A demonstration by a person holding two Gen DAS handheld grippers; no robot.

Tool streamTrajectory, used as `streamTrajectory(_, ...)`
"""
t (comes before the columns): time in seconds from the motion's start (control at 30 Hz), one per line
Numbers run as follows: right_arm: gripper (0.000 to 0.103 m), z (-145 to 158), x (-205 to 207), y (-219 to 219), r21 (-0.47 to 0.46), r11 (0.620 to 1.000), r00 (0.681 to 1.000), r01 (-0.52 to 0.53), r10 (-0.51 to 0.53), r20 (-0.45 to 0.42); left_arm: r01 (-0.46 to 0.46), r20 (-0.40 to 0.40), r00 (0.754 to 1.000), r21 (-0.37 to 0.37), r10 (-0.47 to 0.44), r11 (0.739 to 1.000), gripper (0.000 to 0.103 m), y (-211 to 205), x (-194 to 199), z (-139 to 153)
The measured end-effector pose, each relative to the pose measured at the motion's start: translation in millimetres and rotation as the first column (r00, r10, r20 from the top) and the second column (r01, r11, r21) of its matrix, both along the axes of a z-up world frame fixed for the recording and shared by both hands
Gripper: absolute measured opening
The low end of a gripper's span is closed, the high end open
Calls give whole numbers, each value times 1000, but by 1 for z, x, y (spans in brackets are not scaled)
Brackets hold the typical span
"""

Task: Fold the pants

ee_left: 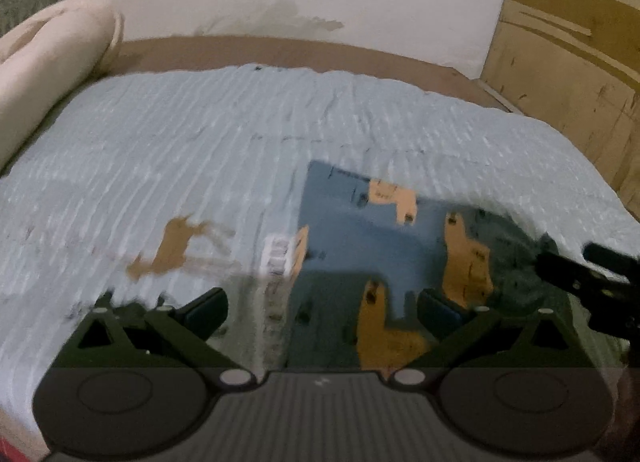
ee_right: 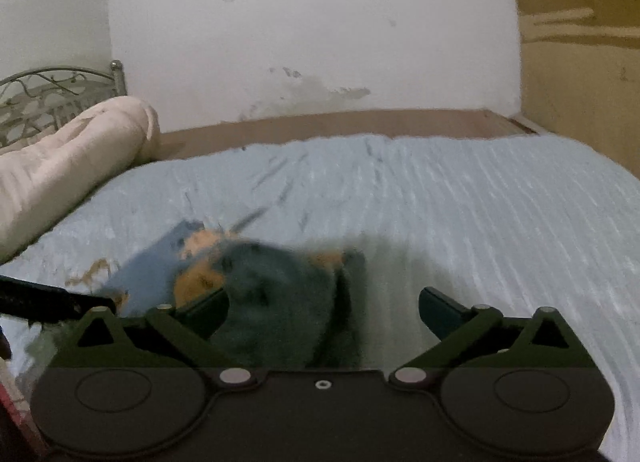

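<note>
The pants (ee_left: 352, 238) are blue with orange animal shapes and lie in a folded stack on the light blue bedspread (ee_left: 180, 142). In the left wrist view my left gripper (ee_left: 322, 312) is open and empty just above their near edge. In the right wrist view the pants (ee_right: 272, 294) are blurred and bunched right in front of my right gripper (ee_right: 322, 310), which is open with nothing between its fingers. The right gripper also shows at the right edge of the left wrist view (ee_left: 588, 274). The left gripper shows at the left edge of the right wrist view (ee_right: 52, 298).
A rolled cream blanket (ee_right: 68, 166) lies at the bed's left side by a metal headboard (ee_right: 44, 98). A brown mattress edge (ee_left: 280, 54) and white wall (ee_right: 312, 22) are behind. A wooden panel (ee_left: 568, 62) stands to the right. An orange print (ee_left: 172, 246) marks the bedspread.
</note>
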State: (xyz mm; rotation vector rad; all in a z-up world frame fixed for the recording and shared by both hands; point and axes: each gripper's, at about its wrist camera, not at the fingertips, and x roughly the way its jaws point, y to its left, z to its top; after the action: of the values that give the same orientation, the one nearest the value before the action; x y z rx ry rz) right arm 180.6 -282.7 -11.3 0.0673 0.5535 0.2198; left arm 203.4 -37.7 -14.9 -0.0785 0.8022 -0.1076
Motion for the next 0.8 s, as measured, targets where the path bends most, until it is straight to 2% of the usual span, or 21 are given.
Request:
streamTrajectory(0.13,102,-5,38,16,-24,997,997,-72,71,-35,9,-15,1000,26,-8,1000,102,-10,20,-5)
streamTrajectory(0.2,102,-14,55,22,-67,994,994,-87,83,-65,3,-30,1000,33,-2,999,102,-11,26,-9)
streamTrajectory(0.3,102,-27,74,21,-122,991,995,-48,36,-94,-10,-56,998,46,13,999,102,-9,33,-18)
streamTrajectory(0.4,102,-33,84,6,-101,994,993,29,-41,-111,-24,-71,997,25,26,999,102,-1,36,-25)
streamTrajectory(0.5,102,-25,71,-7,-51,996,993,68,-72,-94,-21,-66,998,13,22,1000,102,4,29,-21)
streamTrajectory(0.63,102,-16,31,-15,-4,999,996,36,-36,-78,1,-71,997,1,-1,1000,102,7,8,-20)
streamTrajectory(0.73,102,-28,6,-18,-53,997,993,51,-56,-100,11,-68,998,-1,-11,1000,102,7,-9,-25)
streamTrajectory(0.8,102,-32,-7,-27,-3,997,992,77,-77,-102,12,-53,999,6,-12,1000,102,7,-20,-25)
